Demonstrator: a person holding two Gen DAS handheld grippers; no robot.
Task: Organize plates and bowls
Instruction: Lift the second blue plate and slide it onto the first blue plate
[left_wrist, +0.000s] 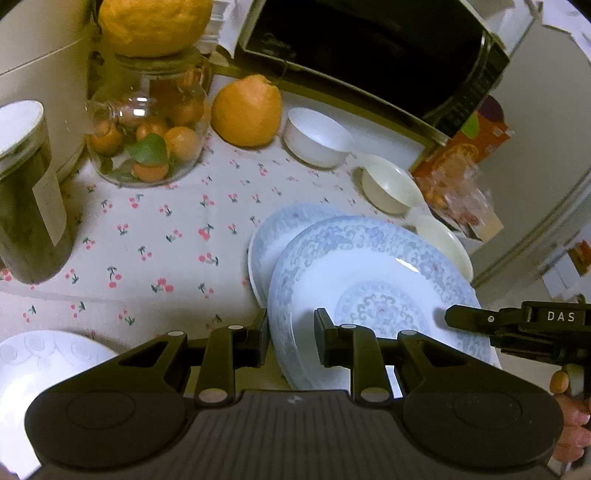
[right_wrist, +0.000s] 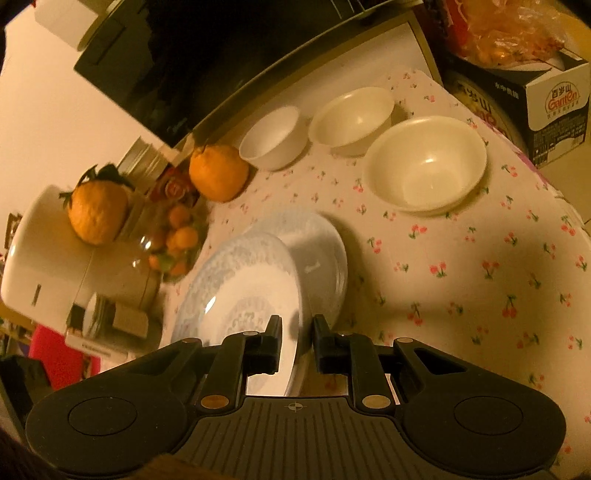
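While tilted above second plate (left_wrist: 280, 236), patterned plate (left_wrist: 369, 273) is straddled at rim by left gripper (left_wrist: 291, 332) and right gripper (right_wrist: 295, 336); jaws spread, contact unclear.

"DAS", white letters on the black body of the right gripper (left_wrist: 448, 316), right of the left gripper's fingers. "Ganten" with Chinese characters, on the carton (right_wrist: 557, 107) far right, beyond the bowls.

Cherry-print tablecloth (left_wrist: 155, 236), black microwave (left_wrist: 369, 48)
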